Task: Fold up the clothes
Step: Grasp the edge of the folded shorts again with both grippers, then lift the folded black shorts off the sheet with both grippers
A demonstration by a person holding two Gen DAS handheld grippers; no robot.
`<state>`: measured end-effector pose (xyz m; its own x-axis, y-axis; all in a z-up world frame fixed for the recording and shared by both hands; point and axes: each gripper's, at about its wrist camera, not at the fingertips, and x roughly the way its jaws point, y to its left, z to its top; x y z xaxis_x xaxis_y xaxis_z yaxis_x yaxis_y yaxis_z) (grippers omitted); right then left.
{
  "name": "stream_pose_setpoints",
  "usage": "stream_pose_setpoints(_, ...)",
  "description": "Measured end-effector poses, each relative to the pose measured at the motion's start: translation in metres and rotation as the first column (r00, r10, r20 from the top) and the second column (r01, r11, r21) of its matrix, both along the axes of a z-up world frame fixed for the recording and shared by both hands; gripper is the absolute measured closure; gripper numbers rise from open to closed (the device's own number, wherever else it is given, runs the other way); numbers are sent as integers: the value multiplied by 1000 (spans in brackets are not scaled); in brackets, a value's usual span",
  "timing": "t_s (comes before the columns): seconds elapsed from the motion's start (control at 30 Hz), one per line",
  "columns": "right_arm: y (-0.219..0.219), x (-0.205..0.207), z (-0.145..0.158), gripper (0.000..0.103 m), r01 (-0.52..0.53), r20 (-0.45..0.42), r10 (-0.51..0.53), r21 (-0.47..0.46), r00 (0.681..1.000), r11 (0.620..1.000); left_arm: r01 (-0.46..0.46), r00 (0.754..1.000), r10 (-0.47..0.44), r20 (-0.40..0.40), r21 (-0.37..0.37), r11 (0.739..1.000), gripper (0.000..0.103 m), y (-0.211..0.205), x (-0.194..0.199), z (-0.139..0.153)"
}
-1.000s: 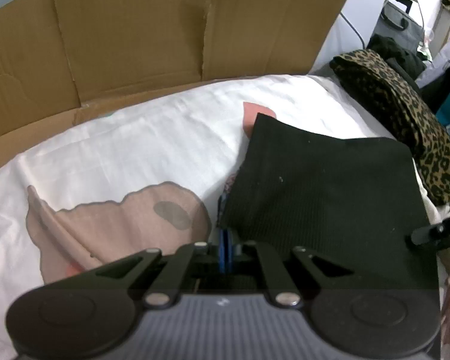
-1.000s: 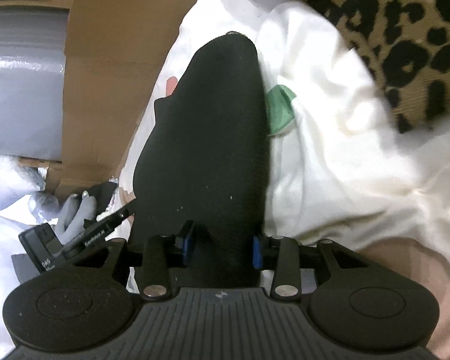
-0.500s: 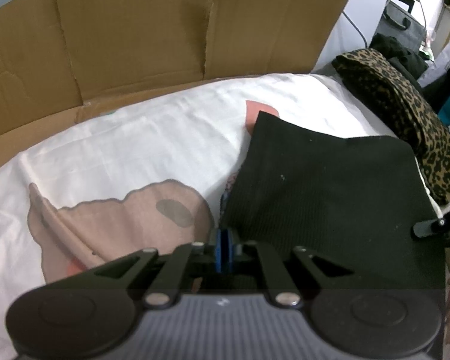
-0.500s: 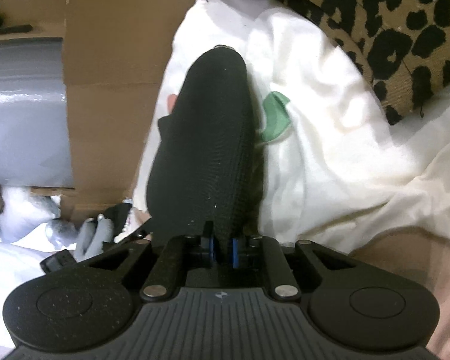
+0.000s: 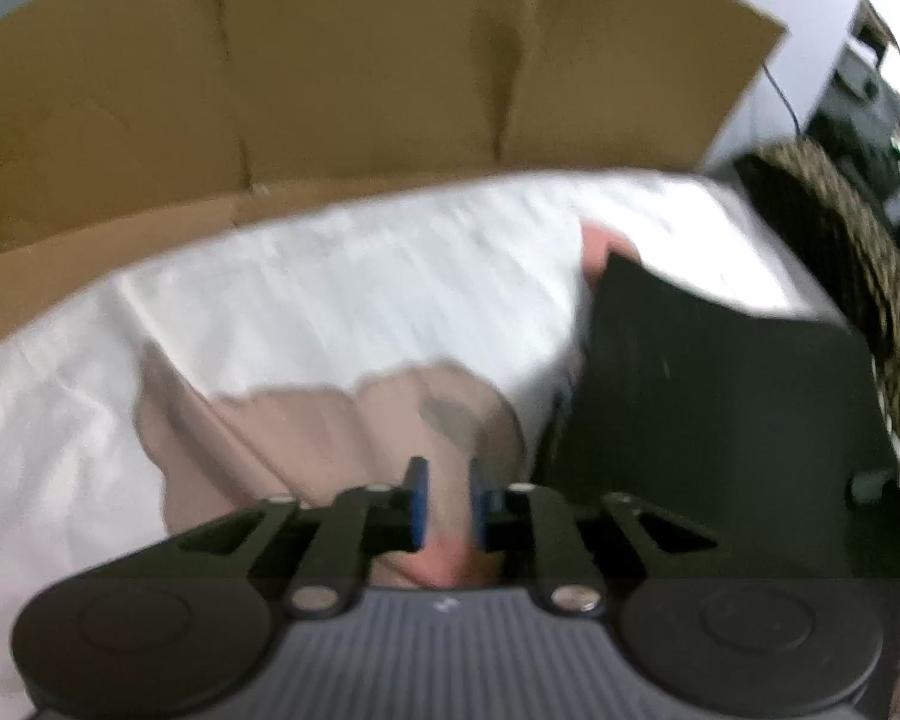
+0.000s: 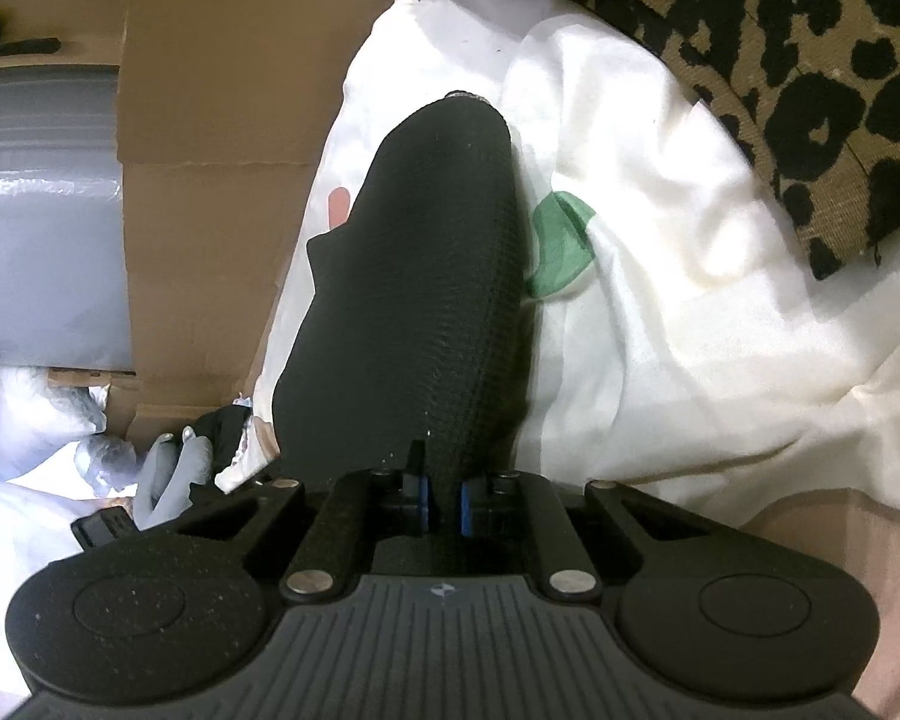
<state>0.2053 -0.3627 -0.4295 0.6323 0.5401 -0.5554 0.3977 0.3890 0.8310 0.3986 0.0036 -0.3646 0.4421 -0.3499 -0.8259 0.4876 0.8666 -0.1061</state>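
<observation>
Left wrist view: left gripper (image 5: 447,501) — jaws opening, nothing between the pads; a second ago they were clamped at the near-left corner of the black garment (image 5: 720,420). That corner is now released.
Right wrist view: right gripper (image 6: 444,501) — jaws closing, clenched on a raised ridge of the black garment that was loosely straddled a second ago.
Garment position: on the white bedsheet (image 5: 330,276), toward its right edge, beside the leopard-print fabric (image 6: 810,90).
Task meaning: control appears to pass to the right side — likely the next fold.
</observation>
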Motion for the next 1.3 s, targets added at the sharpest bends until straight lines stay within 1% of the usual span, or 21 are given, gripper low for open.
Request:
stream_pose_setpoints(0.07, -3, -1, 0, 96, -9, 0, 9, -6, 1000, 1000, -20, 1000, 20, 5, -36, 999, 53, 1, 8, 10)
stream_pose_setpoints(0.1, -5, -2, 0, 96, -14, 0, 14, -9, 1000, 1000, -23, 1000, 23, -2, -56, 998, 48, 1, 12, 13)
stream_pose_setpoints(0.13, -10, -5, 0, 96, -18, -1, 18, -11, 1000, 1000, -26, 1000, 25, -9, -76, 997, 40, 0, 16, 17)
stream_pose_setpoints(0.17, -11, -5, 0, 96, -22, -1, 22, -14, 1000, 1000, -22, 1000, 19, -22, -96, 995, 36, -1, 18, 20)
stream_pose_setpoints(0.2, -11, -5, 0, 96, -25, 0, 25, -17, 1000, 1000, -13, 999, 8, -43, -113, 993, 34, -4, 19, 21)
stream_pose_setpoints(0.27, -11, -6, 1, 96, -31, 0, 31, -23, 1000, 999, 6, 994, -20, -104, -130, 991, 27, -9, 20, 19)
stream_pose_setpoints(0.33, -12, -7, 2, 96, -30, -2, 30, -22, 1000, 999, 31, 985, -53, -166, -135, 990, 27, -14, 23, 16)
stream_pose_setpoints(0.43, -10, -8, 3, 96, -32, -1, 32, -31, 999, 999, 65, 978, -89, -191, -129, 989, 26, -22, 23, 10)
stream_pose_setpoints(0.5, -10, -9, 3, 95, -26, -5, 25, -35, 1000, 999, 78, 973, -107, -203, -149, 986, 26, -25, 22, 5)
stream_pose_setpoints(0.67, -7, -7, 7, 93, -31, -8, 30, -55, 1000, 998, 31, 961, -95, -261, -238, 971, 25, -23, 23, -23)
stream_pose_setpoints(0.77, -6, -4, 9, 92, -23, -9, 22, -65, 1000, 998, -26, 940, -84, -330, -315, 949, 25, -18, 26, -38)
stream_pose_setpoints(0.8, -5, -4, 9, 92, -20, -9, 19, -67, 1000, 998, -33, 935, -88, -343, -332, 943, 25, -18, 28, -41)
stream_pose_setpoints(0.87, -5, -2, 9, 92, -12, -9, 11, -66, 1000, 998, -29, 929, -105, -355, -353, 935, 23, -21, 30, -46)
stream_pose_setpoints(1.0, -8, -3, 8, 91, 34, 2, -34, -29, 999, 999, -23, 920, -132, -369, -385, 923, 20, -24, 36, -52)
stream_pose_setpoints(1.03, -9, -4, 6, 91, 50, 3, -50, -13, 999, 999, -17, 919, -139, -370, -390, 921, 20, -24, 36, -54)
stream_pose_setpoints(1.1, -9, -3, 6, 91, 50, 4, -50, -8, 999, 999, -2, 921, -153, -360, -394, 919, 20, -25, 35, -56)
stream_pose_setpoints(1.13, -9, -3, 6, 91, 49, 5, -49, -8, 999, 999, 6, 922, -157, -355, -391, 920, 22, -26, 35, -56)
stream_pose_setpoints(1.2, -8, -2, 6, 91, 45, 5, -45, -7, 999, 999, 12, 921, -159, -355, -383, 924, 32, -27, 35, -56)
stream_pose_setpoints(1.23, -8, -2, 6, 91, 44, 6, -44, -7, 999, 999, 18, 922, -161, -352, -376, 927, 41, -28, 35, -54)
stream_pose_setpoints(1.27, -8, -2, 6, 92, 42, 6, -42, -7, 999, 999, 28, 925, -163, -344, -366, 930, 46, -29, 35, -53)
stream_pose_setpoints(1.3, -7, -1, 6, 93, 40, 7, -40, -6, 999, 999, 37, 927, -165, -337, -356, 934, 48, -30, 35, -52)
